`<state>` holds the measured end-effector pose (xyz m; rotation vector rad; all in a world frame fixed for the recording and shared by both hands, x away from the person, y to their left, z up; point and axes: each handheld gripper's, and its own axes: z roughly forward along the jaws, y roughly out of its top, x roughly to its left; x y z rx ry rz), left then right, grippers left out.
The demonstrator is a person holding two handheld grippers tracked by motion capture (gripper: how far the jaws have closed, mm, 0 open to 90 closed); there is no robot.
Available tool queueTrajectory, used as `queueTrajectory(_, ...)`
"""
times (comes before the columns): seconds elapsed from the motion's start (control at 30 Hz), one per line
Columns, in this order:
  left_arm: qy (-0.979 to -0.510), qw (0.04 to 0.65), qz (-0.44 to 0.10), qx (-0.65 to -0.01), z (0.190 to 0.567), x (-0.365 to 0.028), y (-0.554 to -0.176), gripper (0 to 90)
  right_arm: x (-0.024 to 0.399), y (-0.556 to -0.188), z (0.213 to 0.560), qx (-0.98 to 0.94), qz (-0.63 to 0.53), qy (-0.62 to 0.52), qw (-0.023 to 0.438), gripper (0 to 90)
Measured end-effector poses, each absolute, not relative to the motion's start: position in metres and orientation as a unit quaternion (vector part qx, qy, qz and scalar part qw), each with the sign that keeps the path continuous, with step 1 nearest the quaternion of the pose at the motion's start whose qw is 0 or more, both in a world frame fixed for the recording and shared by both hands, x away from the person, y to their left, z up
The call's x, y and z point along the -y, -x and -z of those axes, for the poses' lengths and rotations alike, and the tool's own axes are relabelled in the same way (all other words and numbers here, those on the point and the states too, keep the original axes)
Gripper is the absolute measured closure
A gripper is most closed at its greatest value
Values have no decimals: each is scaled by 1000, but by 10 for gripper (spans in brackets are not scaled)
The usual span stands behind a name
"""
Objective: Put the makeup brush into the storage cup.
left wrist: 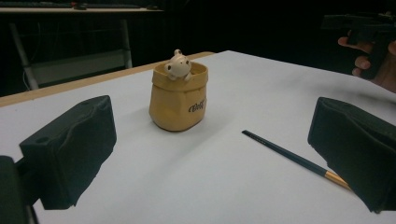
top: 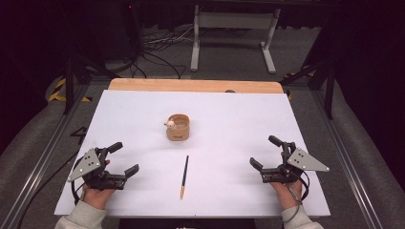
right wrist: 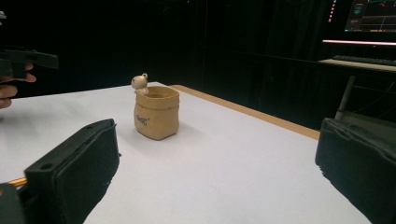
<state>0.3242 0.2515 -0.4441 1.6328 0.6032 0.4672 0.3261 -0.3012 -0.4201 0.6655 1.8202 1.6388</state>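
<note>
A tan sack-shaped cup (top: 178,127) with a small animal figure on its rim stands upright at the middle of the white table (top: 143,109). A dark pencil (top: 184,176) with an orange tip lies nearer the front edge. My left gripper (top: 122,158) rests open at the front left, with nothing between its jaws. My right gripper (top: 266,151) rests open at the front right, also holding nothing. The left gripper view has the cup (left wrist: 178,96) ahead and the pencil (left wrist: 295,159) running toward the right jaw. In the right gripper view the cup (right wrist: 156,112) stands ahead, left of centre.
A wooden strip (top: 196,85) runs along the table's far edge. Beyond it stand a white metal frame (top: 234,33) and cables on the floor. Metal rails (top: 45,157) border the table on both sides. A lit monitor (right wrist: 371,16) is at the far right.
</note>
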Motion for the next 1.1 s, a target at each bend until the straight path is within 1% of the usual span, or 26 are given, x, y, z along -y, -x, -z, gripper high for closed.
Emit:
queueTrajectory(0.33, -712, 619, -206, -258, 442, -249, -323, 16, 302, -325, 420, -684, -619, -249, 296, 0)
queueTrajectory(0.43, -711, 627, -192, -255, 438, -247, -323, 14, 302, -325, 419, -683, -620, -246, 297, 0)
queueTrajectory(0.57, -707, 635, -190, -247, 433, -245, -323, 14, 302, -324, 419, -683, -621, -249, 294, 0)
queueTrajectory(0.87, -715, 636, -184, -225, 419, -227, -324, 13, 303, -324, 419, -683, -620, -252, 293, 0)
queueTrajectory(1.1, -723, 628, -166, -237, 412, -213, -331, 13, 303, -324, 418, -681, -622, -252, 293, 0)
